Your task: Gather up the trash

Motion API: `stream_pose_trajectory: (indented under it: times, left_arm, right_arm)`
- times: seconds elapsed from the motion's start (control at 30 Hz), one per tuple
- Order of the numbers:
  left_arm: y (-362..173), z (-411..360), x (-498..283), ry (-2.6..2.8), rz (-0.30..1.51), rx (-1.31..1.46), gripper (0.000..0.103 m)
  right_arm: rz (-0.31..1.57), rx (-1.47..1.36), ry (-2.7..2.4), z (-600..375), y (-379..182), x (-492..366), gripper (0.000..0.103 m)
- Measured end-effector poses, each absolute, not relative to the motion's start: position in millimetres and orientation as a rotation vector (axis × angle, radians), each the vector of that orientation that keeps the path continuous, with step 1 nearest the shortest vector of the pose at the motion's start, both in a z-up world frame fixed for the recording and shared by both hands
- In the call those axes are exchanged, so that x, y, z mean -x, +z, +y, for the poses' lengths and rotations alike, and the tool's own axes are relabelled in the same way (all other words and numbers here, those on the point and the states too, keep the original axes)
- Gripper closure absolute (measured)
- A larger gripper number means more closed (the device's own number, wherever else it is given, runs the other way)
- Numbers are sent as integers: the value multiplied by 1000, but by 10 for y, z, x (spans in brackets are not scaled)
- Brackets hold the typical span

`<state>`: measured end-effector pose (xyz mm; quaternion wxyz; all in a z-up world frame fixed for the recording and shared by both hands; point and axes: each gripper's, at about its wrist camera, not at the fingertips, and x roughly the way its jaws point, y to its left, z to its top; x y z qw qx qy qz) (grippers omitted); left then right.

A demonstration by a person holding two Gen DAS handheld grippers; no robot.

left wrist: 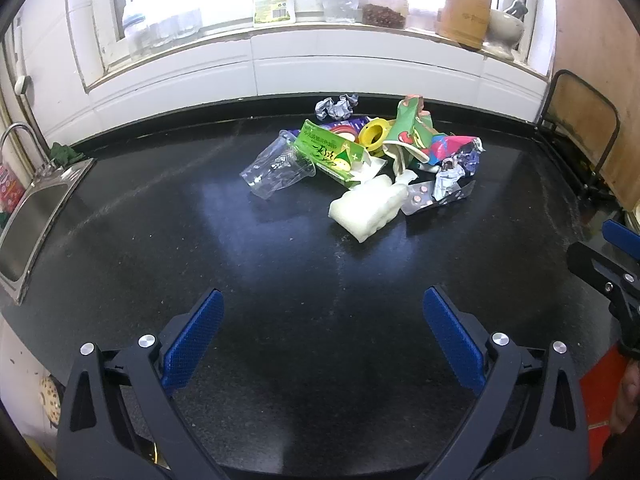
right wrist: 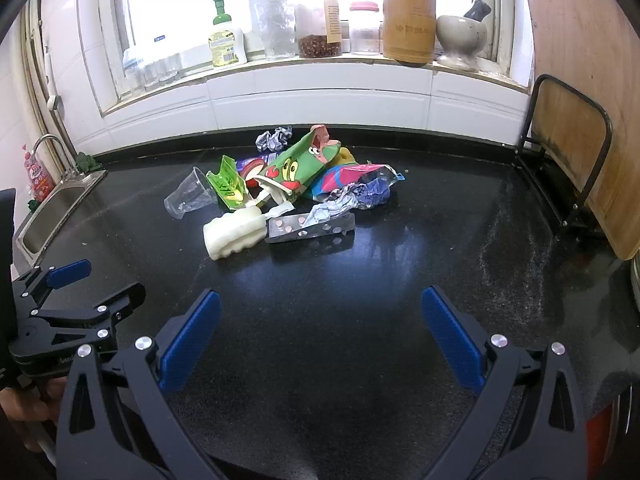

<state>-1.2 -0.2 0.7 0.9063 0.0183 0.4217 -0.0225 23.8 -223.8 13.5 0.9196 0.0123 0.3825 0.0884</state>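
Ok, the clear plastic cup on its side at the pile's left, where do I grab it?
Grip the clear plastic cup across its rim, coming from the left with the left gripper. Its mouth faces the bare counter; its base rests against the green carton.

I'm seeing a glossy black speckled stone countertop [right wrist: 400, 280] throwing back window light. On it, a clear thin plastic cup [right wrist: 188, 196] is lying beside a glossy green printed carton [right wrist: 228, 186]. A matt, ribbed white foam piece [right wrist: 236, 232] is sitting near a shiny foil blister pack [right wrist: 310, 227]. Far off, crumpled foil [right wrist: 274, 138] is glinting. At left, a brushed steel sink [left wrist: 30, 216] is looking dull. I'm working 2 grippers with textured blue pads [left wrist: 192, 344].
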Motion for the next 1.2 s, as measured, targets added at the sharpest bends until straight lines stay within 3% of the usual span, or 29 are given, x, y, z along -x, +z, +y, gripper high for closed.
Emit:
stream_pose_trajectory:
  times: [1.2]
  left_arm:
    - [54,-12,23,-50,864,-30,6]
  right_arm:
    - [790,-26,182,-2207,132,-202,6]
